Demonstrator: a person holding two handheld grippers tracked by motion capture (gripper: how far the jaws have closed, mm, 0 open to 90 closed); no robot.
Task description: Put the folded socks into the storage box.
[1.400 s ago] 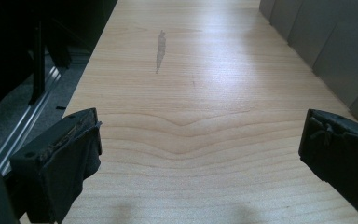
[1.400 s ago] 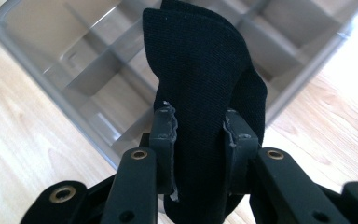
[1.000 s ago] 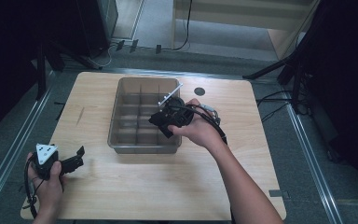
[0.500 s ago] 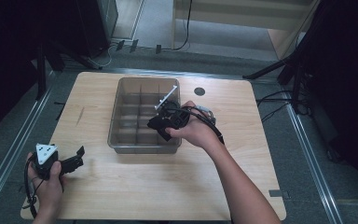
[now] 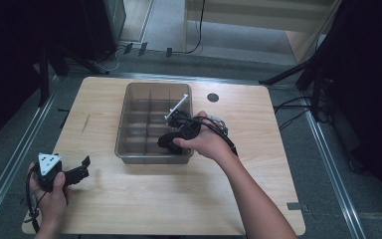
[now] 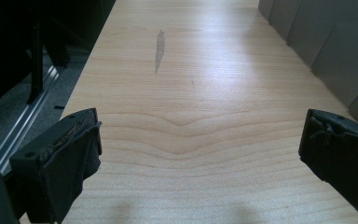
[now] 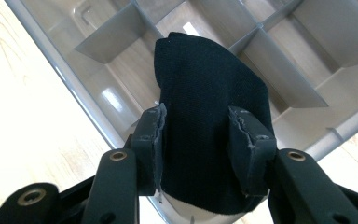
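Observation:
A black folded cloth point(image 7: 209, 93) sits between the jaws of my right gripper point(image 7: 196, 154). The pads touch it on both sides and it bulges wider above them. The jaws have just been opening with the cloth still between them. In the high view the right gripper point(image 5: 175, 139) holds the cloth point(image 5: 165, 141) over the near right compartments of a grey divided bin point(image 5: 128, 124). My left gripper point(image 5: 82, 168) rests low at the table's near left corner. It is open, with bare wood between its jaws point(image 6: 200, 154).
The bin's dividers point(image 7: 284, 88) lie right under the cloth. A dark round hole point(image 5: 212, 97) marks the wooden tabletop point(image 5: 154, 199) behind the right hand. Metal rails and cables run along the floor on both sides of the table.
The right hand has shifted a little toward the bin's near wall with the cloth. Its jaws stand wider apart. The left hand has kept still.

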